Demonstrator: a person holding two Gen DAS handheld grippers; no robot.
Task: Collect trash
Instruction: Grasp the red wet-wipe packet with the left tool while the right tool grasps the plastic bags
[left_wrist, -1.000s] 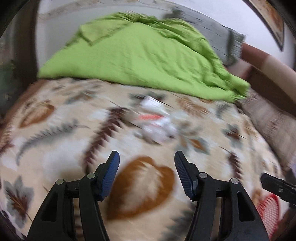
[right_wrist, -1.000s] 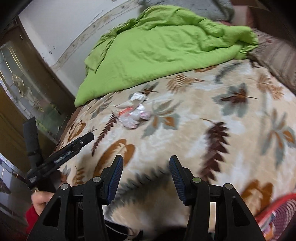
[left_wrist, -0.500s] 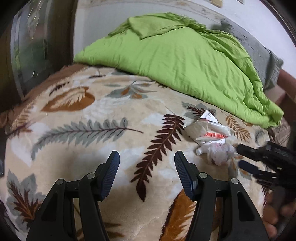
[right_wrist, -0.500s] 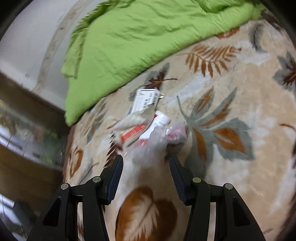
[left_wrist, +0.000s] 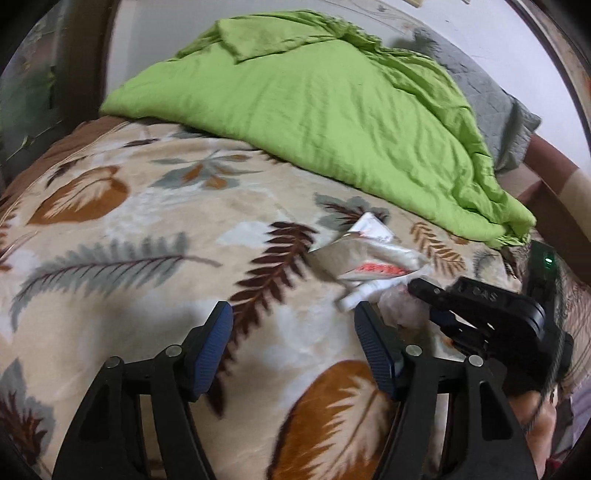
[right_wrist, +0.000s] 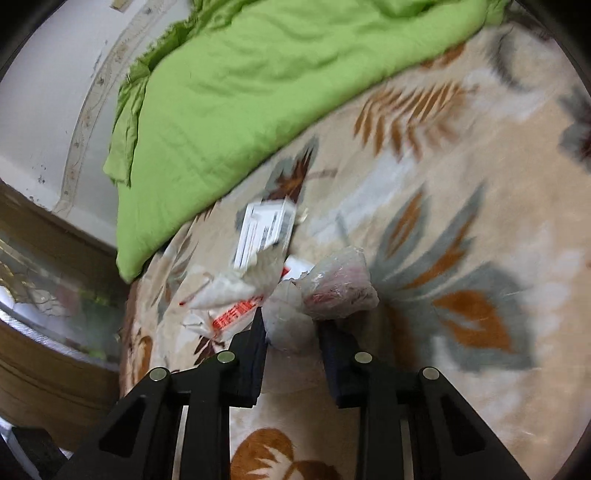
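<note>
A small heap of trash lies on the leaf-patterned blanket (left_wrist: 147, 302): a white printed paper slip (right_wrist: 264, 229), a white wrapper with red print (right_wrist: 236, 299) and a crumpled clear plastic bag (right_wrist: 340, 288). My right gripper (right_wrist: 291, 325) is closing, and its pads press the near end of the plastic bag. The left wrist view shows the same heap, the wrapper (left_wrist: 369, 258) and the bag (left_wrist: 399, 306), with the right gripper (left_wrist: 421, 301) reaching in from the right. My left gripper (left_wrist: 291, 314) is opening above the blanket, just left of the heap, with nothing between its fingers.
A rumpled green quilt (left_wrist: 332, 110) covers the far part of the bed, with a grey blanket (left_wrist: 495, 107) behind it. A wooden cabinet with a glass front (right_wrist: 48, 280) stands at the bed's left edge. A hand (left_wrist: 535, 417) holds the right gripper.
My right gripper moved in over the heap and closed on the plastic bag. My left gripper shifted nearer the heap, and its jaws stand wider.
</note>
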